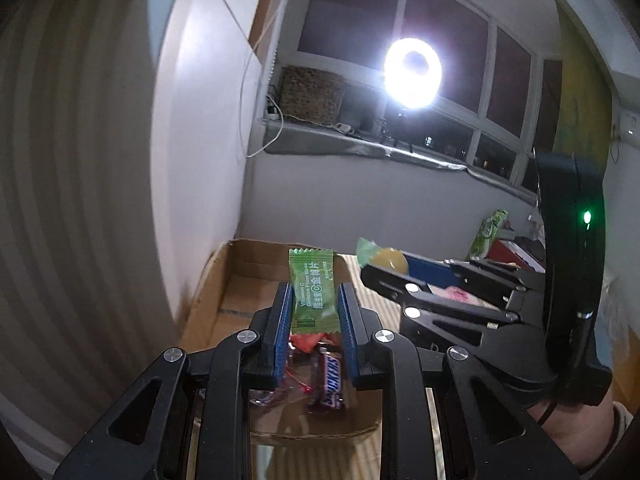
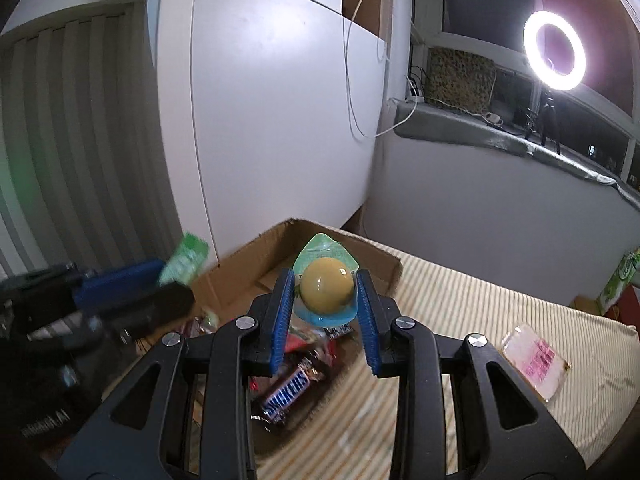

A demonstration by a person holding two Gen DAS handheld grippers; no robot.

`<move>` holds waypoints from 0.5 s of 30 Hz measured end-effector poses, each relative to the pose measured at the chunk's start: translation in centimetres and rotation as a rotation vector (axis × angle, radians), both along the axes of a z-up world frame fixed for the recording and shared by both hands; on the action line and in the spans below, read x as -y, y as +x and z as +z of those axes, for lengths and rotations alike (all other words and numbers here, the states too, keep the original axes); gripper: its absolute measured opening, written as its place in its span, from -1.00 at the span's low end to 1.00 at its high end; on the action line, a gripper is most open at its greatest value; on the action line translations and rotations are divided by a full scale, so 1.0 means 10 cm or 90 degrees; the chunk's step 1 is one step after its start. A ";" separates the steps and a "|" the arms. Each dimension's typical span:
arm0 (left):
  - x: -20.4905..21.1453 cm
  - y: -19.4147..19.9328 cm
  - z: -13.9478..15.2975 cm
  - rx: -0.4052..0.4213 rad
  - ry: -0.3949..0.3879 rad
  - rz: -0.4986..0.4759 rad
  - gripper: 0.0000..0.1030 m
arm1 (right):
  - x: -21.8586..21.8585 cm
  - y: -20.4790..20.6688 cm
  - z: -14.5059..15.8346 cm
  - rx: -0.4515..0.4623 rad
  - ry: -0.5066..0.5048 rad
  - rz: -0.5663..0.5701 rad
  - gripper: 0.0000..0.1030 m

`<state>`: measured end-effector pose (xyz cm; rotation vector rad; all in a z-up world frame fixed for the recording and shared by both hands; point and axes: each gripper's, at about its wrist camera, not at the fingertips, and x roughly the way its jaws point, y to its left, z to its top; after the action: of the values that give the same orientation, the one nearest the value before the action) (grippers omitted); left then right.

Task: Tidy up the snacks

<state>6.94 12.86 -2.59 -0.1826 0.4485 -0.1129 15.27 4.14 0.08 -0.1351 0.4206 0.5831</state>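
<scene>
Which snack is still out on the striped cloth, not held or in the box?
The clear pack with pink print: it lies on the striped cloth, outside the cardboard box.

White walls, dark window (image 1: pixel 400 32) w/ lit ring light (image 1: pixel 413 68) on sill, striped tablecloth (image 2: pixel 460 304).

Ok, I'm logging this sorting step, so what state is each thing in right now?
Left gripper: shut on the green plum-slice sachet, held upright.
Right gripper: shut on the yellow dome-shaped jelly cup.
Brown cardboard box: open, flaps up, Snickers bar lying inside.
Pink-labelled clear packet: lying flat on the striped cloth.
Ring light: on.
</scene>
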 end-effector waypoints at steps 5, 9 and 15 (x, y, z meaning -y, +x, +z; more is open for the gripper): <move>-0.03 0.03 -0.07 -0.009 -0.008 -0.011 -0.59 | -0.04 0.04 -0.01 -0.002 -0.002 -0.001 -0.38; -0.11 0.09 -0.12 -0.017 -0.013 -0.018 -0.59 | -0.08 0.07 -0.01 -0.006 -0.003 0.007 -0.38; -0.23 0.17 -0.22 -0.039 -0.033 -0.014 -0.59 | -0.17 0.17 -0.08 -0.019 -0.003 0.025 -0.37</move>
<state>8.68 15.13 -4.80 -0.2330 0.5094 -0.1407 17.00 5.83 -0.73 -0.1398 0.4498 0.6225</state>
